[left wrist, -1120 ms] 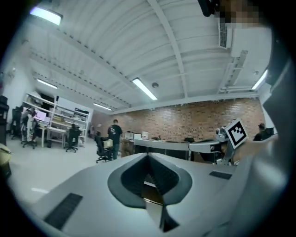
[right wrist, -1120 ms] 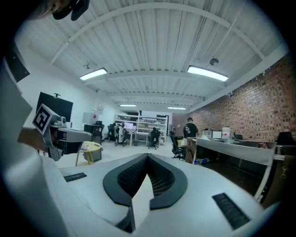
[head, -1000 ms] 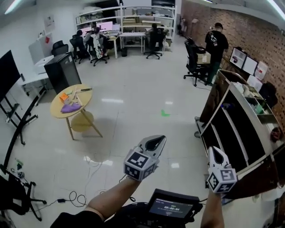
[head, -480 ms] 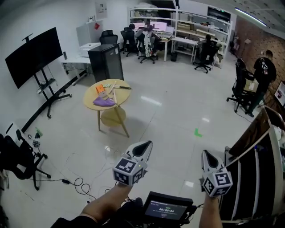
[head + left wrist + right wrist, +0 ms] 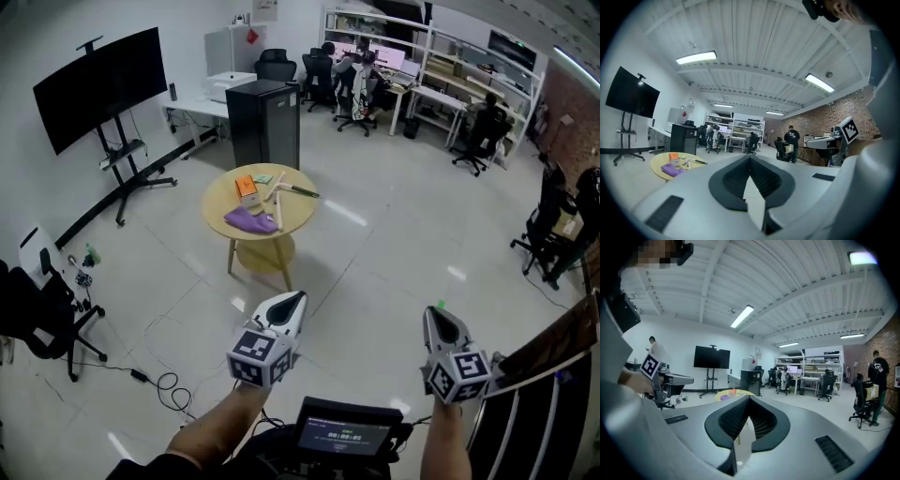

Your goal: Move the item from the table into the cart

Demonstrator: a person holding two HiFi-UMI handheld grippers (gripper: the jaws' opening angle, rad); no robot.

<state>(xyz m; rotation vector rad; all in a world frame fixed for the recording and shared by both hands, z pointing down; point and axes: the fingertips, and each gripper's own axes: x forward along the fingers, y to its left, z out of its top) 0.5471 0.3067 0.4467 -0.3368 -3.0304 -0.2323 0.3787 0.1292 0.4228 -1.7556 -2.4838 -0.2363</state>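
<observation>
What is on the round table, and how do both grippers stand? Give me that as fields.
table: round yellow table, across the floor from both grippers
on it: purple cloth, orange box, pale sticks, dark-handled tool
left gripper: shut, empty, above the floor
right gripper: shut, empty, above the floor

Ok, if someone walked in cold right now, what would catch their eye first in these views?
Probably the round yellow table standing alone mid-floor ahead, with a purple item and an orange box on top. Next, the left tongs and right tongs low in the head view, both shut and empty. The big black screen on its stand fills the upper left.
</observation>
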